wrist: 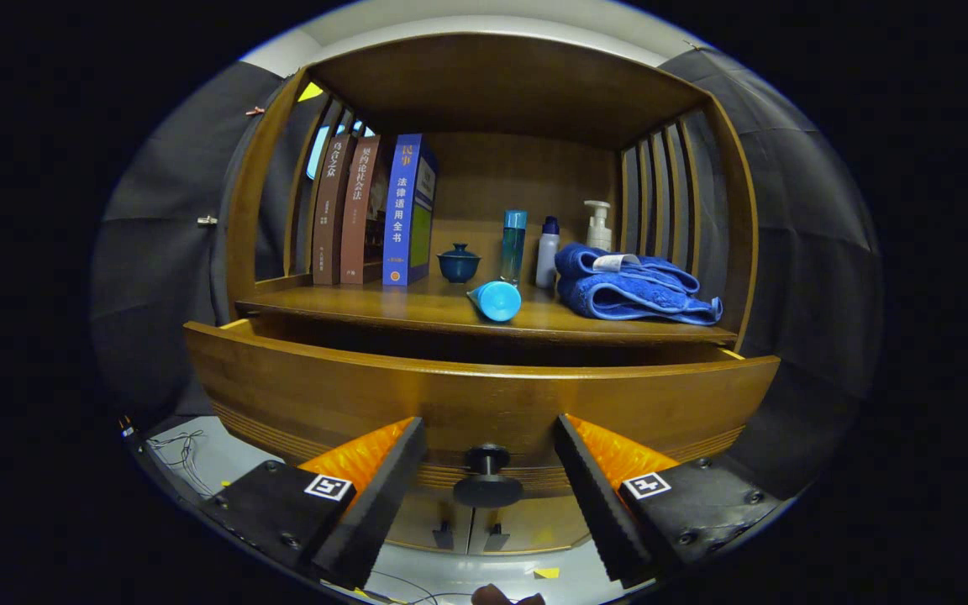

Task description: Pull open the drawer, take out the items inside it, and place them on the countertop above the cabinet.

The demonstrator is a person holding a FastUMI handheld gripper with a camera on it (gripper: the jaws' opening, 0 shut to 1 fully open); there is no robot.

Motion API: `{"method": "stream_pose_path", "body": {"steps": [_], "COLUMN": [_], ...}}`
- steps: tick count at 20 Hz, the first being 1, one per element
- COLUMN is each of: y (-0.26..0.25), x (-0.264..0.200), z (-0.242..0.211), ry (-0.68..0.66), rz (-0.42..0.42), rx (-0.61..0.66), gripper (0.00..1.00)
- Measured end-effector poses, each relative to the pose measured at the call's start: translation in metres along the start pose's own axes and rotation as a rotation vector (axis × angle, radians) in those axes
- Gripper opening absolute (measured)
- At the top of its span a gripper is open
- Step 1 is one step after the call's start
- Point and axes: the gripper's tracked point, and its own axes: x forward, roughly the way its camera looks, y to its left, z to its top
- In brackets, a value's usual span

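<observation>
Although the drawer [484, 395] stands pulled out from the cabinet, its wooden front rises high enough to hide the whole inside, so what lies in it cannot be told. The claw [488, 470] is spread wide, its two fingers apart and gripping nothing. The drawer's dark round knob [486, 479] sits between the fingers, clear of both, and the drawer front is just beyond the fingertips. Below the knob the tops of two cabinet doors [467, 525] with small dark handles are partly cut off by the fingers.

Beyond the drawer, the desk [417, 307] above the cabinet carries several things. At its left rear three books [370, 210] stand upright, two brown and one blue. Near the middle sits a small dark blue lidded cup [459, 263]. Just beside it to the right a tall teal bottle [513, 244] stands upright, with a white bottle with a dark cap [547, 250] next to it and a white pump bottle [597, 225] behind. A light blue bottle [494, 300] lies on its side near the desk's front edge, its round end facing the claw. A folded blue towel [631, 290] fills the right side, hiding the lower part of the pump bottle.
</observation>
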Motion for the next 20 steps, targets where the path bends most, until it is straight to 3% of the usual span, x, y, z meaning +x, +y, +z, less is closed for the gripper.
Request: {"method": "stream_pose_path", "body": {"steps": [11, 20], "y": [0.003, 0.000], "x": [0.047, 0.043], "z": [0.007, 0.023], "ry": [0.029, 0.008], "rz": [-0.018, -0.027], "rx": [-0.038, -0.059], "gripper": [1.00, 1.00]}}
